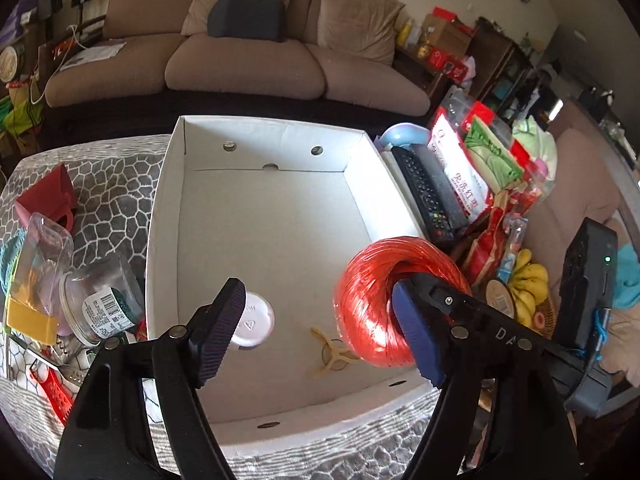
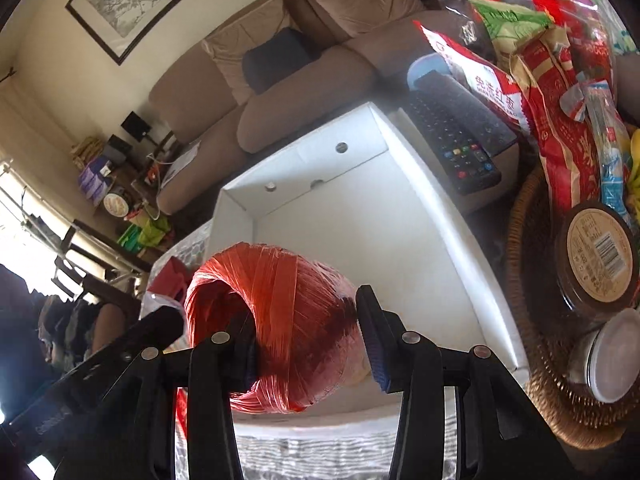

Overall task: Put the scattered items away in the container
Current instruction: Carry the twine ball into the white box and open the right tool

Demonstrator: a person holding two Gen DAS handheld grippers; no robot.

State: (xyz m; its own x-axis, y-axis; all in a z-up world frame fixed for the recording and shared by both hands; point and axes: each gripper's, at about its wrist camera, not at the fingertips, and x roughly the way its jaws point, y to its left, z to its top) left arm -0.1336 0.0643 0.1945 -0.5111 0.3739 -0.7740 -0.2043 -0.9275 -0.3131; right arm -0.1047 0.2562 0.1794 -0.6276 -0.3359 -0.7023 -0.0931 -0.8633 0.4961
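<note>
Now the right gripper [image 2: 308, 344] is clamping the red twine roll [image 2: 276, 320] above the white box [image 1: 256, 220] (cap [image 1: 256, 318] inside); left gripper [image 1: 316, 320] is hanging open; jar [image 1: 100, 300], remote [image 1: 430, 196] flanking.

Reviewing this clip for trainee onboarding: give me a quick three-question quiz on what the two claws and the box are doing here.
1. True or false: the white box already has items lying in it.
2. What is the right claw gripping? A) the remote B) the red twine roll C) the glass jar
3. Fill in: the left claw, over the box, holds nothing and is ____.

Key:
1. True: a white lid and a yellowish plastic piece lie on its floor.
2. B: one finger sits in the roll's hole, the other against its outside.
3. open
</note>
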